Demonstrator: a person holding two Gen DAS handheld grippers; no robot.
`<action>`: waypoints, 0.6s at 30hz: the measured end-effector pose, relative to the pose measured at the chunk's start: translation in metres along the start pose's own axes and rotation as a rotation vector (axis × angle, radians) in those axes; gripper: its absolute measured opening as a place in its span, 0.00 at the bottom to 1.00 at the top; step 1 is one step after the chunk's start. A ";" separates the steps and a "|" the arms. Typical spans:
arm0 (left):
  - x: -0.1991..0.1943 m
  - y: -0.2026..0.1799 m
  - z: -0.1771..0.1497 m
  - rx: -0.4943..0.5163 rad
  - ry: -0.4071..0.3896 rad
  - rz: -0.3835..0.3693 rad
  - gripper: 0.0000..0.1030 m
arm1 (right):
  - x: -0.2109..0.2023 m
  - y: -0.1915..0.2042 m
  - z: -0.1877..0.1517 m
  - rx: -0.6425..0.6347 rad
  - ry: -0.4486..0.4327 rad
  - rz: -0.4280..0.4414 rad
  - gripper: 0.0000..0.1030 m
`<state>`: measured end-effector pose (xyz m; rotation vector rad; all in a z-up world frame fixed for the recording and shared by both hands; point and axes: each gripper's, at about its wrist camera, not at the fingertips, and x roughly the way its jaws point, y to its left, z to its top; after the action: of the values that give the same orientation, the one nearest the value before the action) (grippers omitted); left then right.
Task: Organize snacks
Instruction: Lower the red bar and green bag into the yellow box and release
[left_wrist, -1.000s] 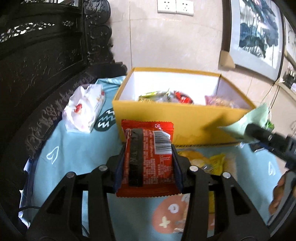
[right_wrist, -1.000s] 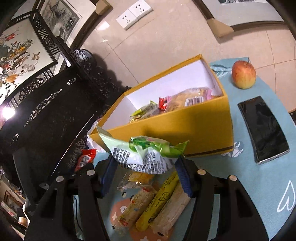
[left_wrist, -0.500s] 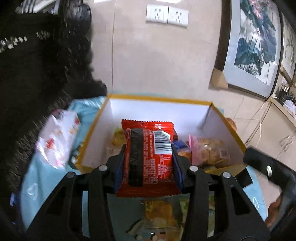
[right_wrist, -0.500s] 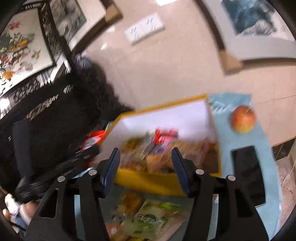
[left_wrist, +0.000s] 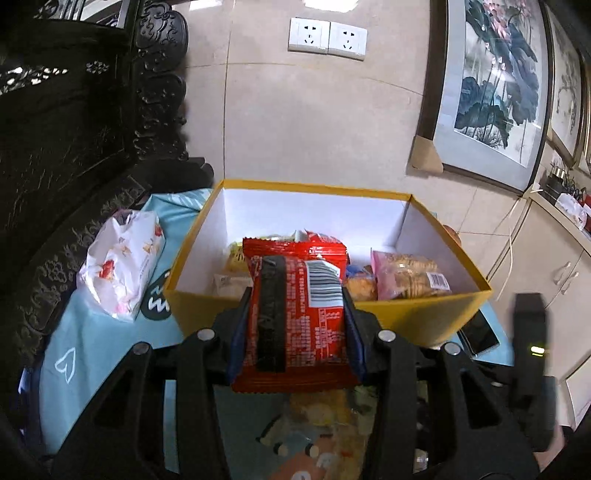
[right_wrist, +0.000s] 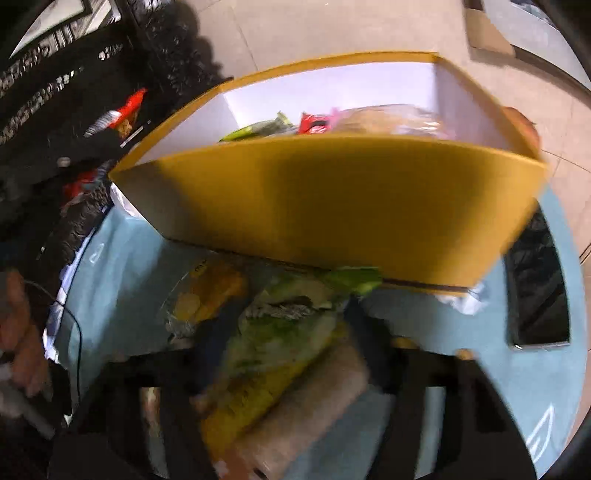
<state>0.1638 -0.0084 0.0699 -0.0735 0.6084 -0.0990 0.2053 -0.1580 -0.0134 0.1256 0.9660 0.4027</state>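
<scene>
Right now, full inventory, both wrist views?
box: 1, yellow, white inside, on cloth
red packet: 1, in left gripper, above box's near wall
pink pack: 1, in box, right
green packet: 1, before box
snack sticks: several, yellow/beige, before box
white bag: 1, left of box
phone: 1, black, right of box
cloth: 1, light blue, tabletop
sockets: 2, white, wall
left gripper: black, shut on red packet
right gripper: black, blurred; jaws just been closing, green packet between, grip unclear
</scene>
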 end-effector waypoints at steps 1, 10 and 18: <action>-0.002 0.001 -0.003 -0.002 0.008 -0.002 0.43 | 0.009 0.003 -0.001 -0.014 0.005 -0.013 0.35; -0.018 0.021 -0.022 -0.039 0.037 -0.001 0.43 | -0.060 -0.030 -0.020 0.162 -0.170 0.178 0.12; -0.026 0.017 -0.026 -0.029 0.034 -0.008 0.43 | -0.049 -0.004 -0.034 -0.030 -0.054 0.039 0.19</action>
<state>0.1291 0.0103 0.0612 -0.1027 0.6440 -0.0991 0.1534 -0.1829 0.0042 0.1276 0.9052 0.4471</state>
